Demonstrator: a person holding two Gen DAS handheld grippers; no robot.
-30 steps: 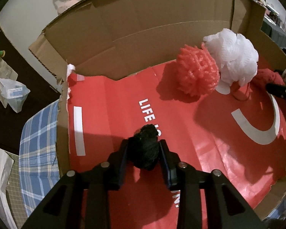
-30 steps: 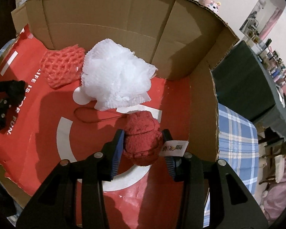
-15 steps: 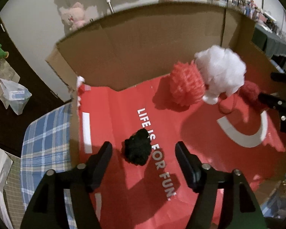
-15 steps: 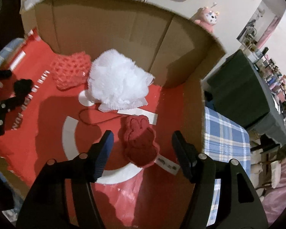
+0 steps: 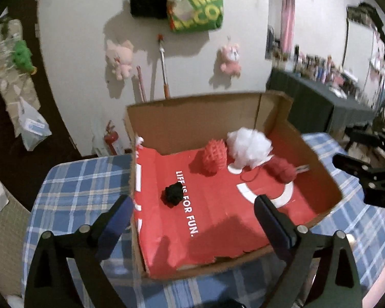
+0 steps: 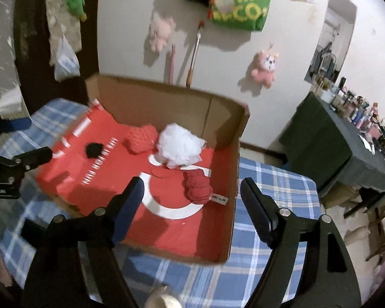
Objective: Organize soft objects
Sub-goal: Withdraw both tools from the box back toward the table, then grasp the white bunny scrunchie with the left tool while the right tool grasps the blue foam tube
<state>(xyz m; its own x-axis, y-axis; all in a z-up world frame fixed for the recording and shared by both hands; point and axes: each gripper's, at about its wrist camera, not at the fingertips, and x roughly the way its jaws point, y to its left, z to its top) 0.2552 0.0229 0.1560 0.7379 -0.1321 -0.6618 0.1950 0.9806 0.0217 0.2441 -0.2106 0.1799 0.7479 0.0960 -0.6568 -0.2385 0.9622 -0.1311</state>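
An open cardboard box point(image 5: 192, 118) with a red printed floor holds a black soft ball point(image 5: 173, 194), a coral mesh puff point(image 5: 215, 157), a white puff point(image 5: 249, 146) and a dark red knitted piece point(image 5: 282, 170). My left gripper point(image 5: 193, 202) hangs above the box's near left side, its jaws opening with nothing between them. In the right wrist view the box point(image 6: 154, 102) shows the dark red piece point(image 6: 197, 186), with its tag, and the black ball point(image 6: 93, 149). My right gripper point(image 6: 192, 182) hovers above, jaws opening and empty. The left gripper point(image 6: 25, 140) shows at the left.
The box stands on a table with a blue plaid cloth point(image 5: 84, 184). A dark green table point(image 6: 333, 148) crowded with bottles stands to the right. Pink plush toys point(image 5: 119, 56) and a green bag point(image 5: 196, 2) hang on the white wall behind.
Both grippers let go of their items, the black ball and the dark red piece, which now lie on the box floor. Both have opened wide and pulled up and back from the box.
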